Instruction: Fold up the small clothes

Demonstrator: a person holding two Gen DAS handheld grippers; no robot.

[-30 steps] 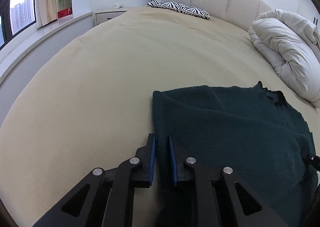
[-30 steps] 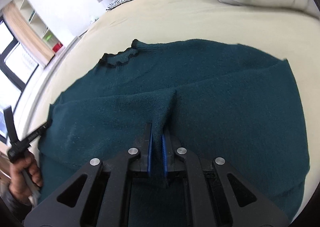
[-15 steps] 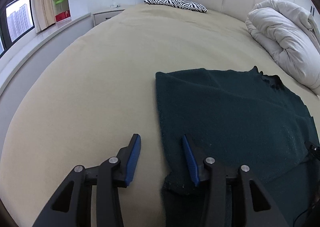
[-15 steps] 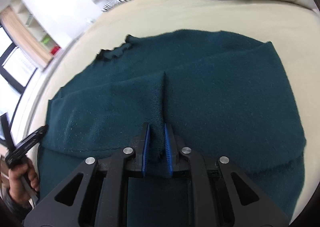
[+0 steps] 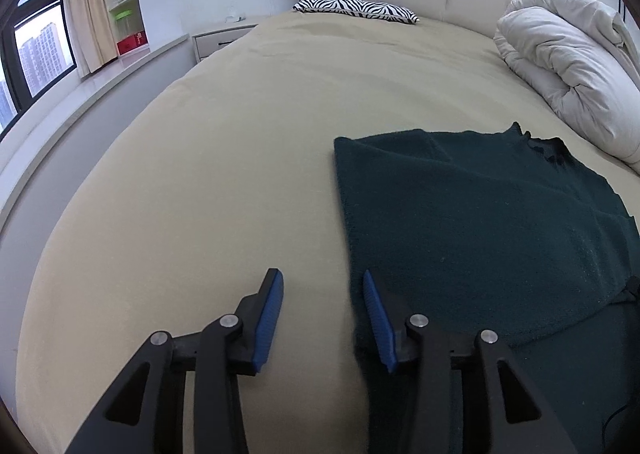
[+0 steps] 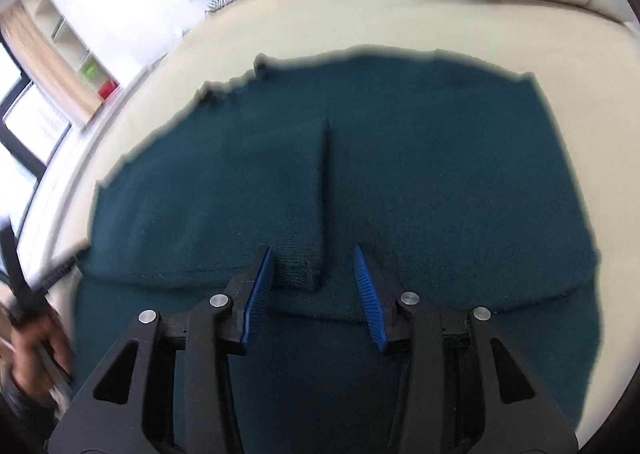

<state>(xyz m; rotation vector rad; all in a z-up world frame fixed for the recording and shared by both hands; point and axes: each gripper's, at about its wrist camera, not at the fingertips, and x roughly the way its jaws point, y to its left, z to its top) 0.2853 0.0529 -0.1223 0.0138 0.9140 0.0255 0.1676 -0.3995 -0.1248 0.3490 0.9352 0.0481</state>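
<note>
A dark green knit sweater (image 5: 480, 222) lies flat on the beige bed (image 5: 240, 134), collar toward the headboard. In the right wrist view a sleeve (image 6: 280, 182) is folded over the sweater's body (image 6: 460, 174), its ribbed cuff (image 6: 296, 270) lying loose between my right gripper's jaws. My right gripper (image 6: 312, 254) is opening and its pads do not press the cuff. My left gripper (image 5: 320, 278) hovers at the sweater's left folded edge, open with its jaws closing slightly. Only bedsheet is between them, and the right pad is over the hem.
A rolled white duvet (image 5: 568, 66) lies at the right of the bed. A zebra-print pillow (image 5: 356, 8) is by the padded headboard. A nightstand (image 5: 224, 36) and a window ledge (image 5: 100, 82) run along the left. A hand (image 6: 36, 350) holding the other gripper shows at the right wrist view's left edge.
Both grippers went from shut on the sweater to open. The pinched ridge under the right gripper dropped into a flat folded sleeve. The left gripper let go of the edge and drew back.
</note>
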